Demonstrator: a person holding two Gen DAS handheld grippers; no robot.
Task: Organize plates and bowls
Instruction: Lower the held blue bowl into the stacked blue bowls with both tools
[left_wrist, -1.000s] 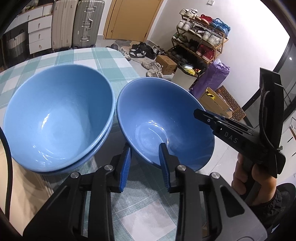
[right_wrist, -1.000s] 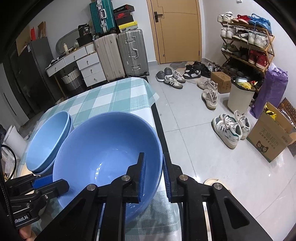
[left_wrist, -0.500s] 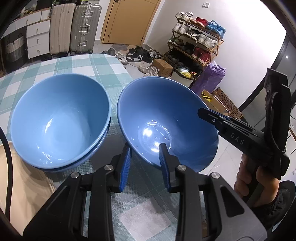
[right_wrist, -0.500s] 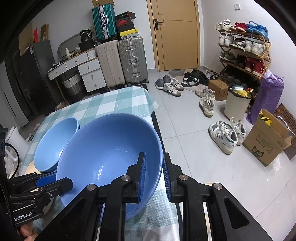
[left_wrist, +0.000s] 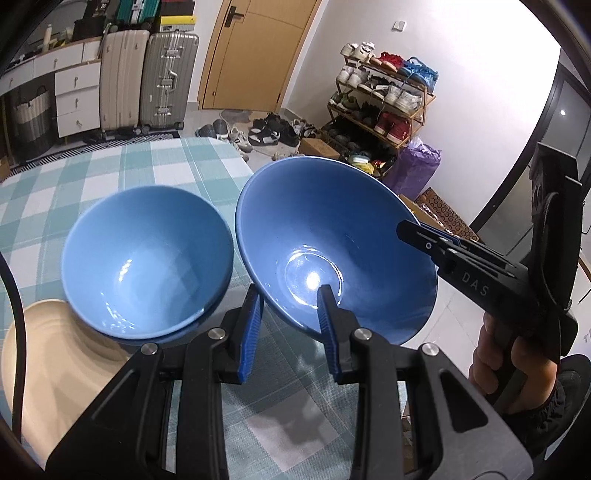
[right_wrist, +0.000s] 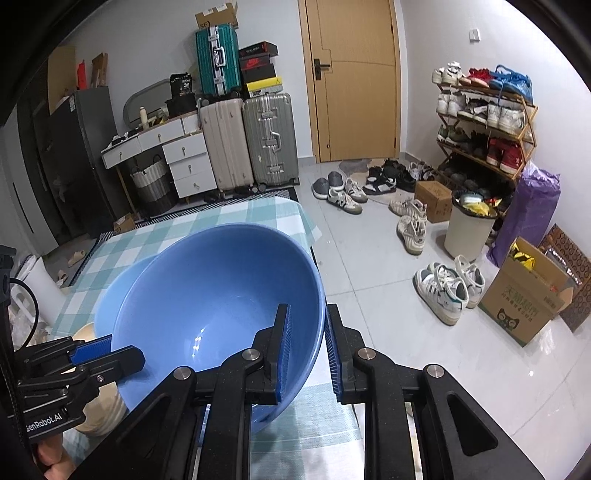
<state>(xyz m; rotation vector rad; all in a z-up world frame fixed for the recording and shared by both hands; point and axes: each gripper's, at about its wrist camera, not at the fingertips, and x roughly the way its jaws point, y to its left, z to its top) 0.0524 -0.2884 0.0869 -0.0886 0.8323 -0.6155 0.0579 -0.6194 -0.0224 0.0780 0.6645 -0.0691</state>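
Observation:
Both grippers hold one blue bowl (left_wrist: 332, 243) in the air above the checked table (left_wrist: 155, 166). My left gripper (left_wrist: 290, 295) is shut on its near rim, one pad inside and one outside. My right gripper (right_wrist: 306, 325) is shut on the bowl's (right_wrist: 221, 295) right rim, and shows in the left wrist view as the right gripper (left_wrist: 417, 230) with a hand behind it. The left gripper (right_wrist: 99, 347) appears at the lower left of the right wrist view. Lower down and to the left, two nested blue bowls (left_wrist: 147, 266) stand on the table. Beige plates (left_wrist: 48, 350) lie beside them.
The table's right edge (right_wrist: 310, 229) drops to a tiled floor with scattered shoes (right_wrist: 443, 288), a white bin (right_wrist: 469, 229) and a cardboard box (right_wrist: 524, 306). Suitcases (right_wrist: 269, 140), drawers and a shoe rack (right_wrist: 484, 122) line the walls.
Both grippers have risen together with the blue bowl. The nested bowls now sit lower and smaller in both views, and more of the beige plates shows.

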